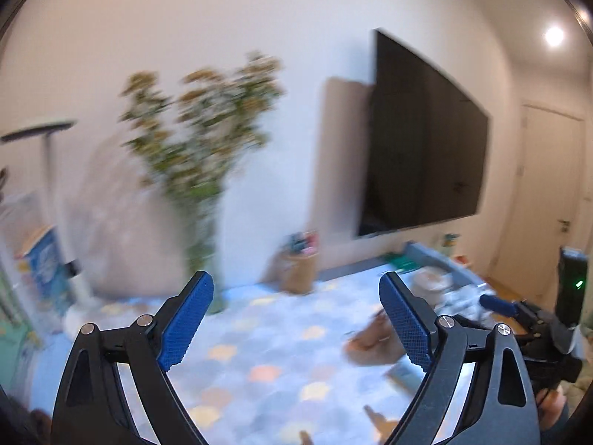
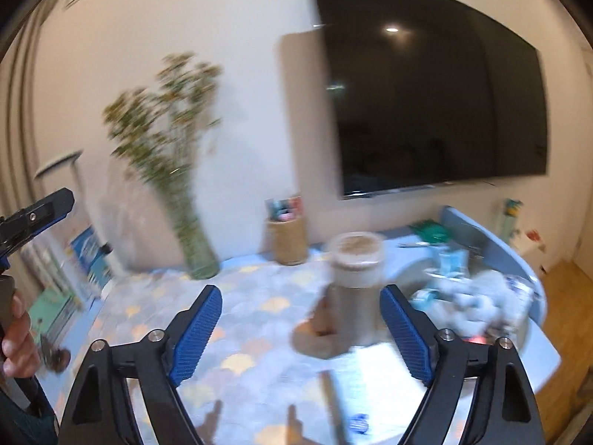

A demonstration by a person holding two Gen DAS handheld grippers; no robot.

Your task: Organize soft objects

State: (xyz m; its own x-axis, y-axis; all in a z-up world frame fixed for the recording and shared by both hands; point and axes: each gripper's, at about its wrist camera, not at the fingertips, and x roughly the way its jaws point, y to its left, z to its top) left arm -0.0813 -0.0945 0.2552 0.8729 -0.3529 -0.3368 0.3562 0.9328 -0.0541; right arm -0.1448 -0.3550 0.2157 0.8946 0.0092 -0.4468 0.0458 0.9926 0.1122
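Note:
Both views are motion-blurred. My left gripper (image 1: pixel 296 320) is open and empty above a table with a blue patterned cloth (image 1: pixel 259 352). My right gripper (image 2: pixel 300 328) is open and empty above the same cloth (image 2: pixel 252 319). A grey tray (image 2: pixel 481 233) at the table's right holds a heap of pale soft things (image 2: pixel 481 296); the heap also shows in the left wrist view (image 1: pixel 463 296). A brown soft thing (image 1: pixel 374 345) lies on the cloth by the left gripper's right finger; in the right wrist view (image 2: pixel 318 337) it lies between the fingers. The right gripper shows at the right of the left wrist view (image 1: pixel 496 304).
A glass vase of flowers (image 2: pixel 192 237) and a woven pen holder (image 2: pixel 287 239) stand at the back by the wall. A lidded jar (image 2: pixel 357 259) stands ahead of the right gripper. A black TV (image 2: pixel 437 104) hangs on the wall. A white lamp (image 1: pixel 48 200) stands at left.

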